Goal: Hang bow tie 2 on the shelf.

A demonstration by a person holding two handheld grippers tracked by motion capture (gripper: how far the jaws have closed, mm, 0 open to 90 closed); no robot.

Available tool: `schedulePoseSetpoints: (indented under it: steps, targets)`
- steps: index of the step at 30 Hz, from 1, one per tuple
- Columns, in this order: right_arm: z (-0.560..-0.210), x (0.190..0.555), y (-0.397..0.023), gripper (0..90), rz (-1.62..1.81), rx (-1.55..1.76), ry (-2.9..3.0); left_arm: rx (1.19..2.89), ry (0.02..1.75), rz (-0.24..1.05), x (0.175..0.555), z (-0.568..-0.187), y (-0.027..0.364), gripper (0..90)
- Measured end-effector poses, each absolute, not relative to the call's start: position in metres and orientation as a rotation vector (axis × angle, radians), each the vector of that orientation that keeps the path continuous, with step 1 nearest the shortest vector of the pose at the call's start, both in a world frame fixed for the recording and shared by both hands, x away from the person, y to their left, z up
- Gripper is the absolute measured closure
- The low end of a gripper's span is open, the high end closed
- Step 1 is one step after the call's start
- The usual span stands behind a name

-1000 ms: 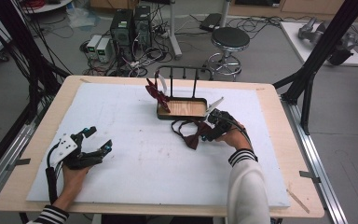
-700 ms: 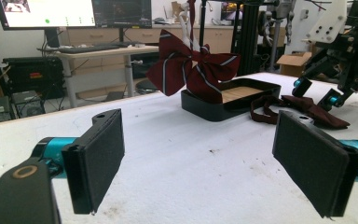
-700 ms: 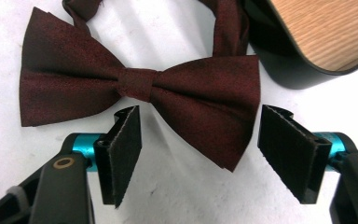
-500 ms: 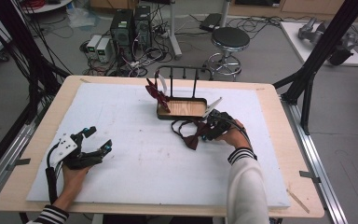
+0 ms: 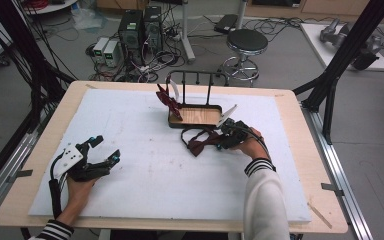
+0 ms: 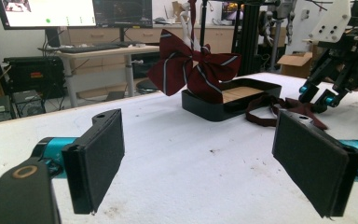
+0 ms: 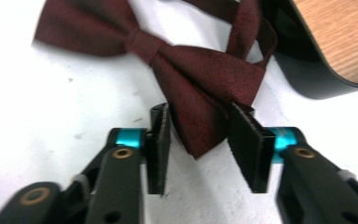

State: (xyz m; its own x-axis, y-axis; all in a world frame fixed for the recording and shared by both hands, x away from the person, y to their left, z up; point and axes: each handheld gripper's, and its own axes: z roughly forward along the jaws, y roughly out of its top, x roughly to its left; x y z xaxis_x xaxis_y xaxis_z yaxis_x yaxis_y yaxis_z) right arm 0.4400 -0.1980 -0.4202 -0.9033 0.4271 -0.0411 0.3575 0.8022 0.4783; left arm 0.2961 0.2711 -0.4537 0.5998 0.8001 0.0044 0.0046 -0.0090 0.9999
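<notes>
White foam-topped table (image 5: 145,190), cluttered lab behind. Plain dark-red fabric bow tie (image 7: 205,74) lies flat beside black wood-floored tray (image 5: 196,123). Right gripper (image 7: 200,140) jaws closing, straddling one wing, not yet pinching (take both layers, then lift). Left gripper (image 6: 200,163) idle, jaws spread.

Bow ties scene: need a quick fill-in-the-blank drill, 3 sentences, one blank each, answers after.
1. The plain dark red bow tie lies flat on the ____ table cover.
2. One wing of it sits between the pads of the ____ claw, whose jaws have just been closing.
3. The striped bow tie hangs on the rack over the black ____.

Missing words: white; right; tray
</notes>
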Motion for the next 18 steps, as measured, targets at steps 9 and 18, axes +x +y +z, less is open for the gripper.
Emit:
schedulePoseSetpoints:
  steps: [9,18]
  targets:
    - [-0.4197,0.4383,-0.1951,63.0,0.729,0.622,2.85,1.456,0.726,0.725,0.2961,-0.4537,0.271,17.2]
    - [-0.4153,0.4355,-0.1961,48.0,0.76,0.638,2.817,1.459,0.725,0.727,0.296,-0.4537,0.271,17.2]
